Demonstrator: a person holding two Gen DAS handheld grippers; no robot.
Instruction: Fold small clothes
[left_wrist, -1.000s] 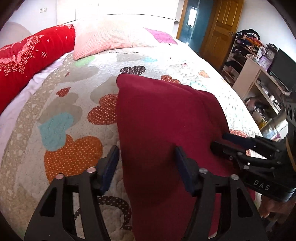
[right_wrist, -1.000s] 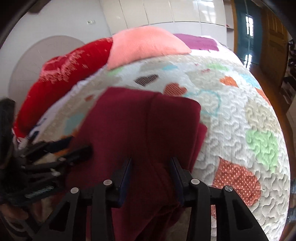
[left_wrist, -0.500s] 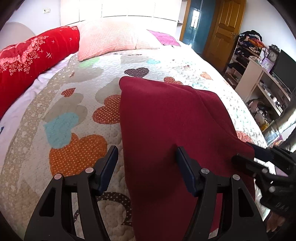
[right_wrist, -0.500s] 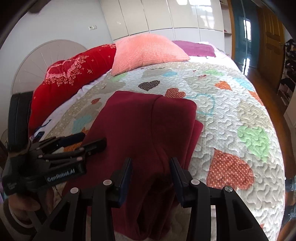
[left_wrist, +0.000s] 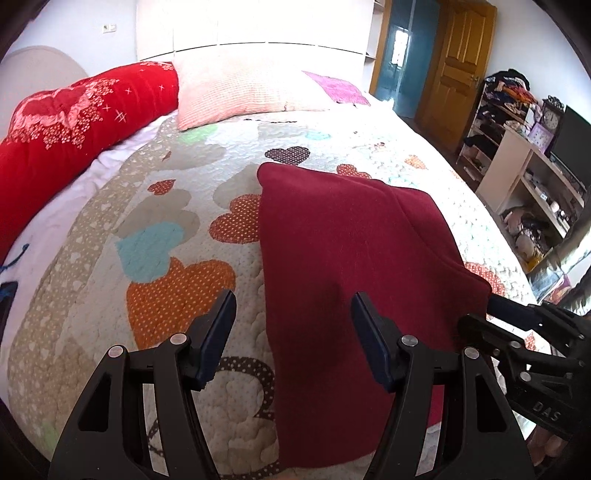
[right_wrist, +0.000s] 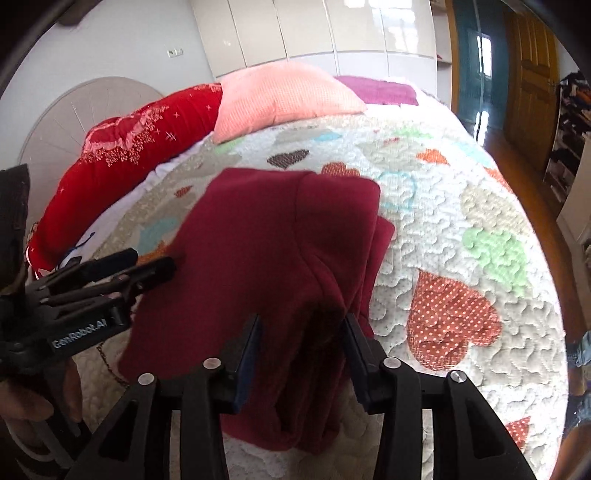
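Quilt (left_wrist: 177, 221) spreads bare beyond folded maroon garment's (left_wrist: 343, 258) edges.

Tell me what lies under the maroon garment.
The maroon garment lies on the heart-patterned quilt, visible all around it. Its own folded layers show at the right edge; anything beneath is covered.

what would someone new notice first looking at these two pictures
The dark red fleece garment stands out first, lying partly folded in the middle of the heart-patterned quilted bedspread. Both open grippers frame it: the left gripper over its near left edge, the right gripper over its bunched right side. Behind, a bright red embroidered bolster and a pink waffle-textured pillow lie at the head of the bed.
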